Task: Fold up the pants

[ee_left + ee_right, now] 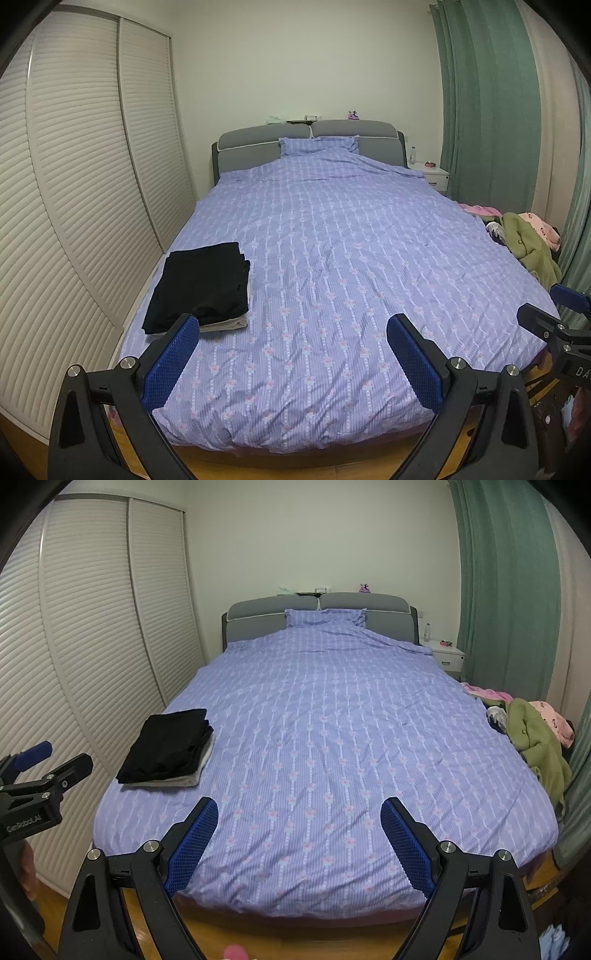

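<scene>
Folded black pants lie on top of a folded white garment near the left front edge of the bed; the stack also shows in the right wrist view. My left gripper is open and empty, held above the foot of the bed, just right of the stack. My right gripper is open and empty over the bed's foot. A pile of unfolded clothes with a green garment lies on the right edge of the bed.
The bed has a purple flowered cover. Louvred wardrobe doors stand close on the left. Green curtains and a white nightstand are at the right. The floor is wood.
</scene>
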`<state>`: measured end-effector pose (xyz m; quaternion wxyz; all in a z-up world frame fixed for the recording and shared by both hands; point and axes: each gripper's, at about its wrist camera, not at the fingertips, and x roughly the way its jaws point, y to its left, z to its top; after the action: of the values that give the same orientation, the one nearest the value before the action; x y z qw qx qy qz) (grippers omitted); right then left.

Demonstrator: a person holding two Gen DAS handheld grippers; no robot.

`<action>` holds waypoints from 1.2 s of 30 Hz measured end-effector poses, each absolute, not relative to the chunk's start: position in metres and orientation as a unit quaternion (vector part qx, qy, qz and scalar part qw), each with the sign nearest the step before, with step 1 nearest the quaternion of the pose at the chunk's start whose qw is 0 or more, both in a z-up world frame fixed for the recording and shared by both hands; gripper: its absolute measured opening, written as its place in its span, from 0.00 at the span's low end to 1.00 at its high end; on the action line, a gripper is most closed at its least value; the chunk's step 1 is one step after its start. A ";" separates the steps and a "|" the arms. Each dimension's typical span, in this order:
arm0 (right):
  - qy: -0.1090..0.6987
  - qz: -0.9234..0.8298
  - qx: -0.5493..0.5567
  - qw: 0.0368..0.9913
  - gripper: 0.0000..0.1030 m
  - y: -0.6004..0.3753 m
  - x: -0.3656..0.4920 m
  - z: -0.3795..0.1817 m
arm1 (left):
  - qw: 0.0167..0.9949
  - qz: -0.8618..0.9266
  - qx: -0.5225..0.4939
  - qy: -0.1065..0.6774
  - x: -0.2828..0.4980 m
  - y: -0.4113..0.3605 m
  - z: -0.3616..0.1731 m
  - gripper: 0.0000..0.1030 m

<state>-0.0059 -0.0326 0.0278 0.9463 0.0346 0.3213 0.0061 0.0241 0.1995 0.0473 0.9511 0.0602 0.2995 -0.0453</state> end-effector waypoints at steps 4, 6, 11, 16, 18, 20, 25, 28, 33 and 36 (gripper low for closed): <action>0.321 0.005 0.034 0.946 0.88 -0.035 -0.007 0.028 | 0.951 -0.048 0.059 0.300 0.023 0.198 0.046 1.00; 0.322 0.004 0.034 0.946 0.88 -0.035 -0.008 0.028 | 0.951 -0.050 0.058 0.301 0.023 0.196 0.046 1.00; 0.321 0.005 0.033 0.947 0.88 -0.036 -0.010 0.029 | 0.950 -0.052 0.060 0.303 0.021 0.193 0.045 1.00; 0.316 0.005 0.033 0.948 0.88 -0.039 -0.012 0.032 | 0.950 -0.052 0.061 0.303 0.020 0.192 0.045 1.00; 0.315 0.004 0.033 0.949 0.88 -0.040 -0.012 0.034 | 0.950 -0.056 0.059 0.302 0.020 0.193 0.046 1.00; 0.313 0.005 0.032 0.949 0.88 -0.041 -0.013 0.034 | 0.950 -0.058 0.057 0.301 0.020 0.193 0.046 1.00; 0.313 0.006 0.032 0.949 0.88 -0.042 -0.013 0.035 | 0.949 -0.061 0.056 0.303 0.019 0.192 0.045 1.00; 0.314 0.006 0.032 0.949 0.88 -0.043 -0.013 0.035 | 0.949 -0.062 0.055 0.305 0.019 0.191 0.044 1.00; 0.315 0.007 0.032 0.949 0.88 -0.045 -0.013 0.034 | 0.949 -0.057 0.051 0.307 0.020 0.193 0.044 1.00; 0.315 0.006 0.031 0.949 0.88 -0.047 -0.013 0.034 | 0.949 -0.056 0.051 0.306 0.019 0.193 0.045 1.00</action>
<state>-0.0128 -0.0466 0.0335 0.9485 0.0314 0.3152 0.0060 0.0193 0.1934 0.0447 0.9491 0.0506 0.3057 -0.0562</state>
